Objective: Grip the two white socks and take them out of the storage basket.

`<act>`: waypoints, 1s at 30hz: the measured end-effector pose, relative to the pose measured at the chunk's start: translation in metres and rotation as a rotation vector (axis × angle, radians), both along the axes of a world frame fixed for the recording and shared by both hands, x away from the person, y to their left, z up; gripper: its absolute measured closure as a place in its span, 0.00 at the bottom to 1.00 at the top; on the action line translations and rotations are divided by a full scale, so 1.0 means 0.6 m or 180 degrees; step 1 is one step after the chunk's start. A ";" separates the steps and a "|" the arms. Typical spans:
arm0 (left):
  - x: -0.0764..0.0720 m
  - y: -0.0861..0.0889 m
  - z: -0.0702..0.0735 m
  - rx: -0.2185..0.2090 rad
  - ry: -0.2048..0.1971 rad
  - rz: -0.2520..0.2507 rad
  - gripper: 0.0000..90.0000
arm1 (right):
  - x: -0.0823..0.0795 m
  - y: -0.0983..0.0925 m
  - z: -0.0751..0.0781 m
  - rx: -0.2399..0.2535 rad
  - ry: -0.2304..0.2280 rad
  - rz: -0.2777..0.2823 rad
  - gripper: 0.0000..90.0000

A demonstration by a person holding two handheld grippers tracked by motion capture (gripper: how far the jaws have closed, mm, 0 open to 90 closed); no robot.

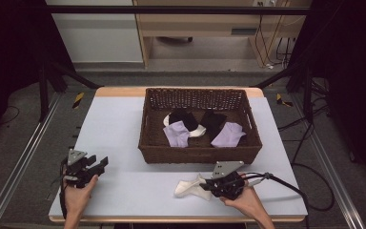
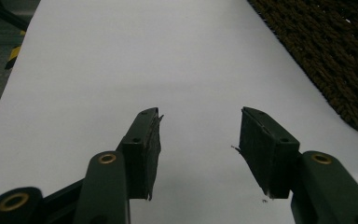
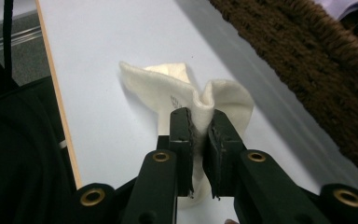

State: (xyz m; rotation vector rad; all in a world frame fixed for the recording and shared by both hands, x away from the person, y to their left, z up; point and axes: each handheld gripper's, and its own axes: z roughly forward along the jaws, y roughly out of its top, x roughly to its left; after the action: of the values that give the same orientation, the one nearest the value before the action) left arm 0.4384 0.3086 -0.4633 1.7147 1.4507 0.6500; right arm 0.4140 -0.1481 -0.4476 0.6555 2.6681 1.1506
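Surface (image 1: 124, 124): a pale sheet is laid over a wooden top, whose edge is seen at 12 and 6 o'clock in the high view.
Basket (image 1: 198, 155): a dark woven basket is set on the surface toward 12 o'clock, just right of centre; its near wall is seen at 1 o'clock in both gripper views.
Basket contents: two lilac socks (image 1: 177, 134), black socks (image 1: 213, 122) and a white one are heaped inside.
White sock (image 1: 189, 187): it lies crumpled on the surface at 5 o'clock, in front of the basket and near the front edge; a pinched fold (image 3: 200, 105) is raised at its middle.
Right gripper (image 1: 213, 188): it is held at 5 o'clock, at the sock's right end; its jaws are narrow, with the fold of the sock pinched between them.
Left gripper (image 1: 101, 164): it is held at 7 o'clock, well apart from the sock; its jaws stand wide over the bare surface, with nothing between them.
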 end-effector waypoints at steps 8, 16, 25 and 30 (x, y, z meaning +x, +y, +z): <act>-0.001 0.000 0.000 0.0003 0.0003 0.0002 0.52 | -0.012 -0.003 0.001 -0.0094 0.0074 -0.0059 0.89; -0.002 0.001 0.001 -0.0004 -0.0004 0.0004 0.52 | -0.014 -0.006 0.014 0.0073 0.0045 -0.0127 0.78; -0.002 0.002 0.001 -0.0003 -0.0003 0.0009 0.52 | -0.002 -0.011 0.041 0.0578 0.0002 -0.0270 0.77; -0.001 0.002 0.001 -0.0001 -0.0004 0.0013 0.52 | 0.010 -0.003 0.034 0.0637 0.0016 -0.0365 0.86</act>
State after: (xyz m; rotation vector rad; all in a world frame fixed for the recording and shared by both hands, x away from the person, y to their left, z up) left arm 0.4376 0.3100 -0.4627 1.7113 1.4537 0.6528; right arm 0.4202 -0.1497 -0.4273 0.8325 2.5026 1.3960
